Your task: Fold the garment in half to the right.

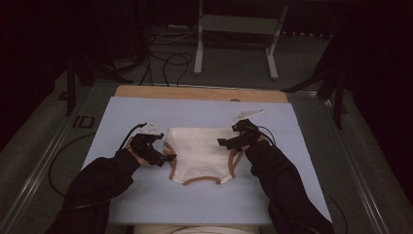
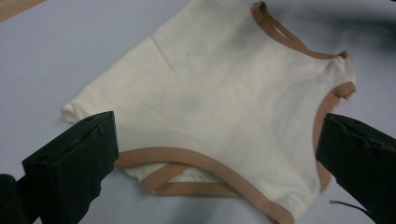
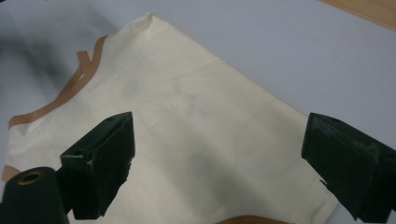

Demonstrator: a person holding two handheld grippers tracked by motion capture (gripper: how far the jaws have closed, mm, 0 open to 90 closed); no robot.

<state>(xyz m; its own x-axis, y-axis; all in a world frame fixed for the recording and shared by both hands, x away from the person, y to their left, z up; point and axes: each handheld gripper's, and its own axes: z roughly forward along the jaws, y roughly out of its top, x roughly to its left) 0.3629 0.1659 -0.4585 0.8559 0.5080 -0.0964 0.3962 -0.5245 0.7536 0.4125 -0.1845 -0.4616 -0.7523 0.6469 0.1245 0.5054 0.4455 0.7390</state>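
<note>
Cream cloth with tan trim, a small folded garment, is seen from the high view lying flat near the middle of the pale blue surface, a little toward the near edge. The left hand-held gripper is held at the garment's left edge, its tip at the tan trim, and the right hand-held gripper is held over the garment's right side. Dark sleeves are seen coming in from the near side.

From the left gripper view, the jaws of the left hand-held gripper are spread wide, with the garment lying between and beyond them; nothing is pinched. A tan band is seen along the near edge of the cloth.

From the right gripper view, the jaws of the right hand-held gripper are likewise spread wide above the cream cloth, which lies flat on the blue surface.
</note>
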